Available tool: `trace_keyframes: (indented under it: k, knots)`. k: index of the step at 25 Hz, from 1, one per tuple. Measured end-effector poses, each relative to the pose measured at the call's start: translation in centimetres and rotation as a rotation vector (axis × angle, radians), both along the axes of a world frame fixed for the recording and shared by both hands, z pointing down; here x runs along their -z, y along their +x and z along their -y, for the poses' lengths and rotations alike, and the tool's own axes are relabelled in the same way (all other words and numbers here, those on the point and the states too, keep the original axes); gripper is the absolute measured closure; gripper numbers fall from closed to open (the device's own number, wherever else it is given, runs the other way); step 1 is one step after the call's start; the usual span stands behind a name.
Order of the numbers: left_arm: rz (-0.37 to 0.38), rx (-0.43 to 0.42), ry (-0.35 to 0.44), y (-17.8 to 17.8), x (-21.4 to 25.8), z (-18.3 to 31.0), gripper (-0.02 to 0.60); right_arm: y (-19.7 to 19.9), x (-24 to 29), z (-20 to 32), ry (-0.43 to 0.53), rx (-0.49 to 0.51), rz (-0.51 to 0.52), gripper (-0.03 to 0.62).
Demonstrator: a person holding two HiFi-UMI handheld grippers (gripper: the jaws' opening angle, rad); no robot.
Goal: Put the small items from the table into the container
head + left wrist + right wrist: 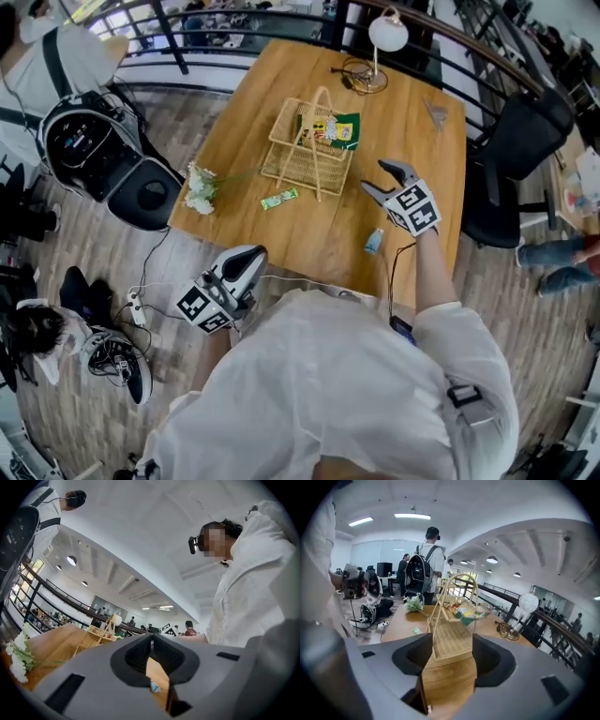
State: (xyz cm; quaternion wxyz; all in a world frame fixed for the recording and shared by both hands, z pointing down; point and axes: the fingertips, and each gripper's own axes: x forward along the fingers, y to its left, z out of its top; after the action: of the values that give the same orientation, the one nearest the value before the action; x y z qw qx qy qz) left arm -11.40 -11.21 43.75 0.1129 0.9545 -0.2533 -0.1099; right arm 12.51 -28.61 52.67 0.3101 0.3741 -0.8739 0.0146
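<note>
A wicker basket (302,170) with a tall handle stands mid-table and holds green snack packets (335,130). On the wood lie a small green packet (279,198) left of the basket and a small blue item (375,241) toward the near edge. My right gripper (383,181) hovers just right of the basket, open and empty; in its own view the basket (449,649) fills the gap between the jaws. My left gripper (241,269) is shut and empty, held off the table's near left edge. Past its closed fingers the blue item (154,686) shows.
White flowers (199,190) lie at the table's left edge. A desk lamp (385,36) with a coiled cord stands at the far end. A black office chair (514,155) sits right of the table. People and gear are on the floor to the left.
</note>
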Motion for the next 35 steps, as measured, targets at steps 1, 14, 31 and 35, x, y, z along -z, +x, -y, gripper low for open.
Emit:
trace_keyframes:
  k: [1, 14, 31, 35]
  knots:
    - [0.001, -0.011, 0.002, 0.4, 0.1, 0.0, 0.574, 0.3, -0.9, -1.1, -0.023, 0.005, -0.002, 0.344]
    - [0.002, -0.131, -0.007, 3.6, 0.0, -0.4, 0.574, 6.2, -14.9, -10.0, -0.561, -0.475, 0.123, 0.339]
    - [-0.004, -0.134, -0.017, 2.3, -0.2, -0.3, 0.574, 7.2, -24.5, -11.5, -0.894, -0.916, 0.258, 0.339]
    - [-0.005, -0.121, -0.019, 1.8, -0.4, 0.1, 0.574, 7.3, -25.4, -11.5, -0.893, -0.913, 0.148, 0.358]
